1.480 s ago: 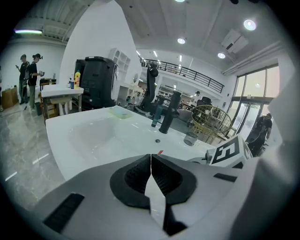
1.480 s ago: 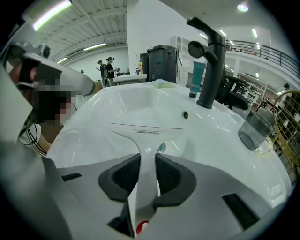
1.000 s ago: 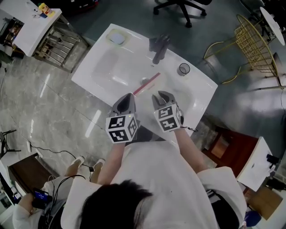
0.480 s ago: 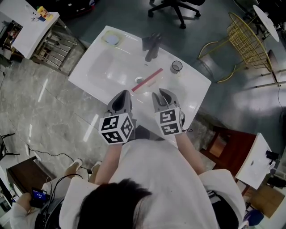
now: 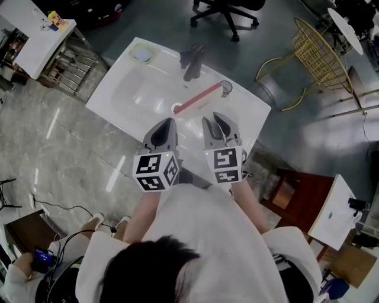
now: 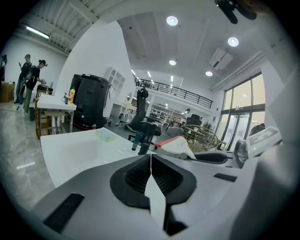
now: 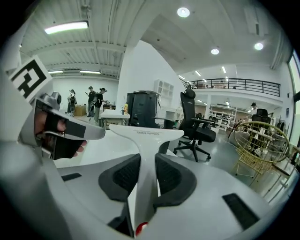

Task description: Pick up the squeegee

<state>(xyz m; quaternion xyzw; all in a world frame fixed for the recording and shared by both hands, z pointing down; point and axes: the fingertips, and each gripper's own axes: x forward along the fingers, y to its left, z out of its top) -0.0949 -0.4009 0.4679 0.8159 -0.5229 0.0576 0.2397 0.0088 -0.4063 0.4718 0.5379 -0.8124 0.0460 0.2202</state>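
The squeegee has a red blade and a white handle. It hangs over the white sink, with my right gripper shut on the handle. In the right gripper view the handle runs up between the two dark pads to the T-shaped head. My left gripper is beside it on the left, jaws closed together with nothing between them. The left gripper view shows its pads meeting and, beyond them, the squeegee with its red edge.
A dark faucet stands at the sink's back edge, with a soap dish at one corner and a small cup near the blade's far end. An office chair, a gold wire chair and a metal rack stand around.
Both grippers have risen above the sink. The squeegee has come up with the right gripper, its blade now reaching towards the cup.
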